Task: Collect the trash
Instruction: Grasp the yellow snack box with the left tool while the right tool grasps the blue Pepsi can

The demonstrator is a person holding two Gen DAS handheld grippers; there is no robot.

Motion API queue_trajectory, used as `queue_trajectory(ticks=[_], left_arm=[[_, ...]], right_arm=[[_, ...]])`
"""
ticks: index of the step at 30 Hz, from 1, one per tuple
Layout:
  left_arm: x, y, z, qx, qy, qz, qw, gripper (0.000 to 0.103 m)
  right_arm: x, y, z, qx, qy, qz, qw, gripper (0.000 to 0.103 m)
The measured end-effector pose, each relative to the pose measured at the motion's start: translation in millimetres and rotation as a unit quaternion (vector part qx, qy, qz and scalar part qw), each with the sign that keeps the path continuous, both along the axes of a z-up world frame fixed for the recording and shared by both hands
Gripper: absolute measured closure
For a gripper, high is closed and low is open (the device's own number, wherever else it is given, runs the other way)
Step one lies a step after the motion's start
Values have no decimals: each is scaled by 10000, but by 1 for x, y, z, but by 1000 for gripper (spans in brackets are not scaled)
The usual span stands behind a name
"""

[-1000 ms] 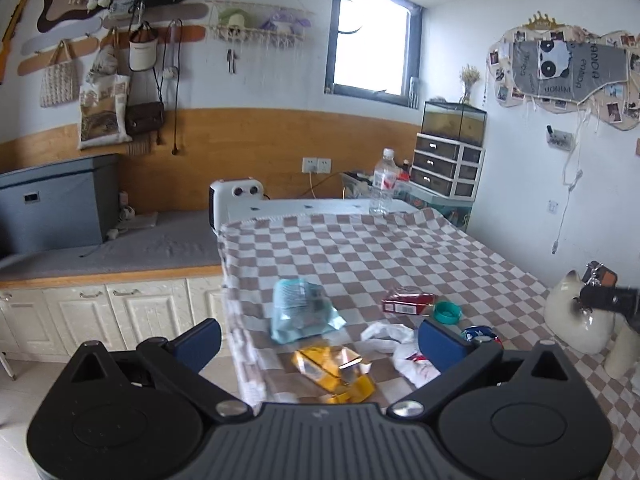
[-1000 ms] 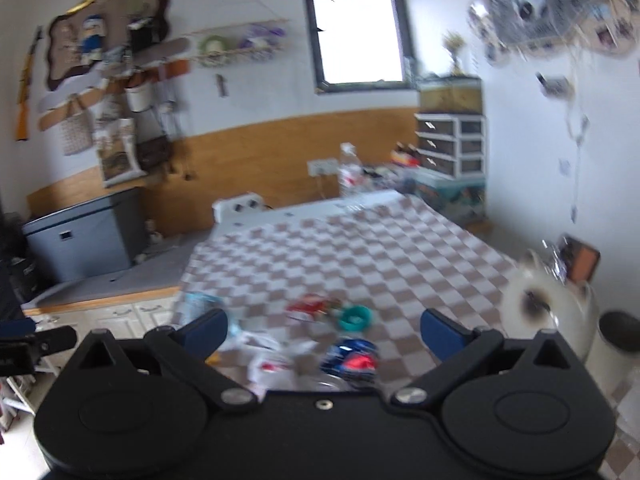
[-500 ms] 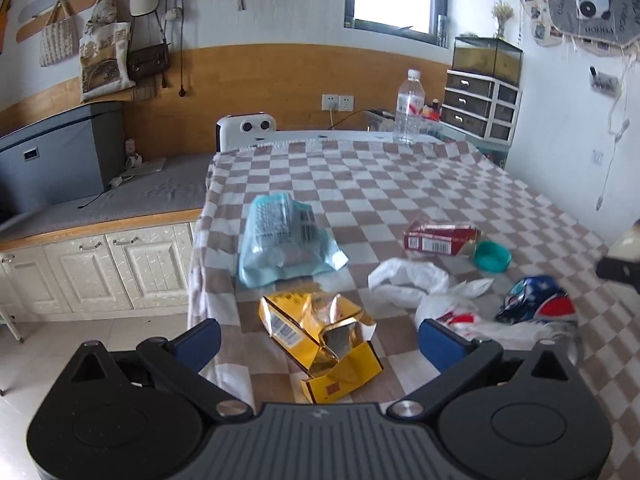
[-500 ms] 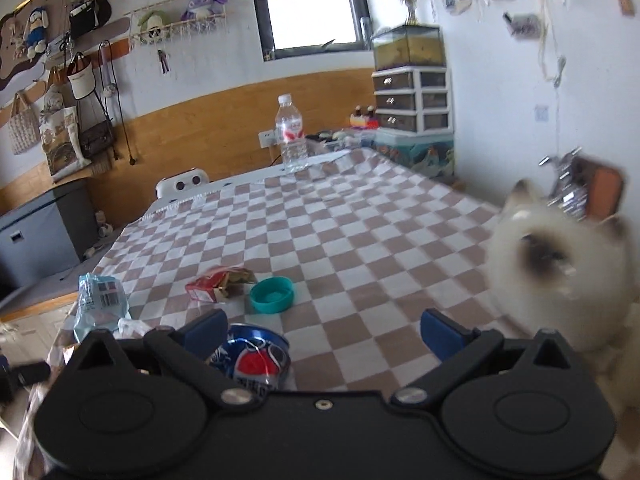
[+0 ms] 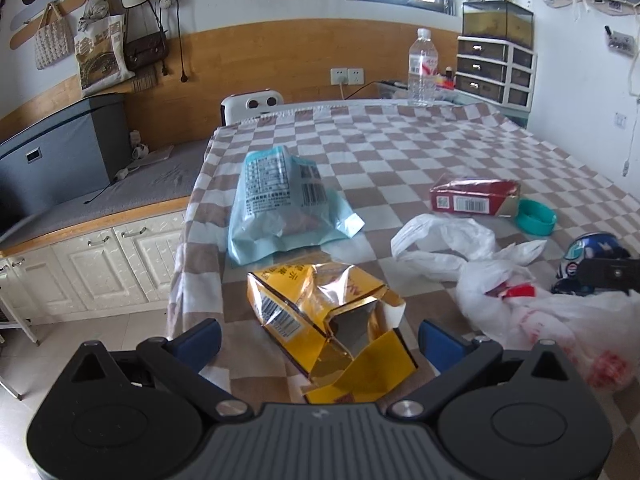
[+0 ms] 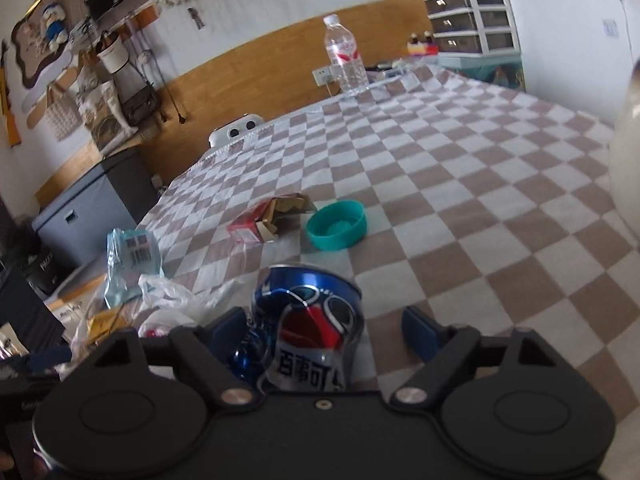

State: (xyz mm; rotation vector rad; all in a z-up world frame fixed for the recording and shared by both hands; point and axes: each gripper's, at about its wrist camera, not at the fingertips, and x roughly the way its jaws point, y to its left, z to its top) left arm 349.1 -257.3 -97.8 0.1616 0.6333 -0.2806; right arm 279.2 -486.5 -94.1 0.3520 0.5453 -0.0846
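Trash lies on the checked tablecloth [image 5: 400, 152]. My left gripper [image 5: 318, 342] is open, its jaws on either side of a torn yellow foil packet [image 5: 320, 312]. Behind it lie a light blue bag [image 5: 280, 204], crumpled white plastic [image 5: 452, 244], a red carton [image 5: 472, 196] and a teal lid [image 5: 536, 216]. My right gripper [image 6: 328, 330] is open around a crushed blue Pepsi can [image 6: 312, 320], which lies between the jaws. The red carton [image 6: 264, 220] and teal lid [image 6: 338, 224] lie beyond it.
A clear water bottle [image 5: 422, 68] stands at the table's far edge. A white plastic bag with red print [image 5: 560, 320] lies at the front right. White cabinets [image 5: 80, 264] and a grey box [image 5: 56, 160] stand left of the table. A white fluffy shape [image 6: 628, 152] is at right.
Both grippers have come down and forward to the table. The left now straddles the yellow packet; the right now has the Pepsi can between its open jaws.
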Motion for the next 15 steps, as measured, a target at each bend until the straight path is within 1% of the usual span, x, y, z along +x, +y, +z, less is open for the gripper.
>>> queue_trajectory(ticks=[2,4,6,8,10,11,13,14,15], left_arm=[[4,-5,-3,80,30,26,10000,0],[6,-10,-8,174,58,50,9998,0],[8,-11,-9,98,37,99,9999,0],[11,-11,-9,4,88,129,9999,0],[13,-8,-10,-118,135,140,9997,2],[13,-6,-10,-177,139,134,9997,3],[12,-3,-9,-249,92,167,9995,13],[11,-2,-9,-285,73,179,9994,15],[11,-1,-8,-312,58,194,9993,20]], right_arm=[[0,3,0,68,15,97,9999,19],[-1,8,0,-35,6,149,9999,21],[-1,11,-1,-3,18,243,9997,26],[-3,14,-1,18,17,302,9995,34],[-4,16,-1,74,46,419,9991,54],[-5,16,-1,68,56,445,9990,57],[-6,18,-1,101,52,544,9985,60],[-7,19,0,84,30,619,9980,61],[-8,21,0,93,8,687,9976,68]])
